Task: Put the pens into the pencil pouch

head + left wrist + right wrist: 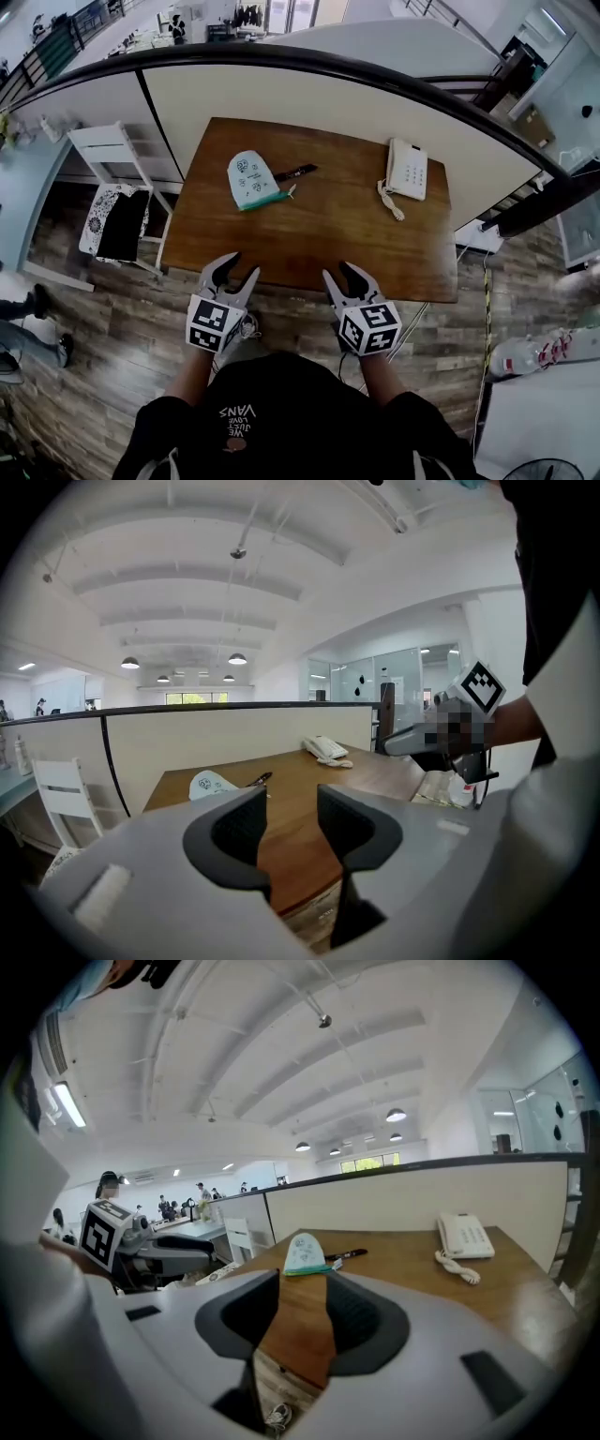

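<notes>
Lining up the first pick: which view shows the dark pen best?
The head view: the dark pen lies whole on the table, just right of the pencil pouch. Both gripper views show it small, far off and foreshortened.

Just beside the pencil pouch (251,178), on its side toward the telephone (408,169), the dark pen (296,172) is too small to tell capped from uncapped. The thin teal strip (267,199) along the pouch's near edge is too small to name. No view shows whether the pouch is open, and in the left gripper view the left gripper (292,806) hides the pouch's near edge.
</notes>
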The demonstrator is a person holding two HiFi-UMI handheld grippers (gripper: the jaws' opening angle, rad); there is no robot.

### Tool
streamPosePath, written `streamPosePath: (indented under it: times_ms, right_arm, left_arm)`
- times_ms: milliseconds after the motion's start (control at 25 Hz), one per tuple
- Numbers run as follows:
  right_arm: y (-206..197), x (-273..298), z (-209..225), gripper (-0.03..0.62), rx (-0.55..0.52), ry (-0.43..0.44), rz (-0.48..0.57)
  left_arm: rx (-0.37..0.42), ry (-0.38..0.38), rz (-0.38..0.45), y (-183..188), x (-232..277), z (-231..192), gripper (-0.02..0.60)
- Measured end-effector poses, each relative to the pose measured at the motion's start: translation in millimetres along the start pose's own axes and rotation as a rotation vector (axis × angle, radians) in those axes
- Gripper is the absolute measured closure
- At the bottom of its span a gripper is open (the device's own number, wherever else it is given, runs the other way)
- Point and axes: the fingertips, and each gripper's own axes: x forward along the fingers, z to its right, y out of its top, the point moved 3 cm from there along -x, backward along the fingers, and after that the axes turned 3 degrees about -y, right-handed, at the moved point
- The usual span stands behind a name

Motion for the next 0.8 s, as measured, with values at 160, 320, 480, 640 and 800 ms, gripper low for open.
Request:
streamPosePath:
  times_ms: [160,320,480,640,800]
  right_arm:
    - [8,33,3,0.468,0.022,-0.039,-0.014]
    - [13,63,2,0.468,0.044,-0.082,-0.024]
    - [20,88,1,0.468,0.065,-0.131,-0.028]
    - [22,106,0,0.468,0.075,-0.174,-0.038]
    - [22,123,1,0.468,0.034,-0.182,-0.080]
  left_arm:
    - [0.008,-0.042,-0.027,-3,23,-36,0.426]
    - [0.013,-0.086,-0.049,-5,43,-69,0.426]
    - [0.039,-0.140,-0.068,-7,63,-96,0.426]
    - [0.098,-0.195,-0.107,-15,79,-111,0.426]
    - [0.144,-0.213,-0.168,-33,97,-125,0.428]
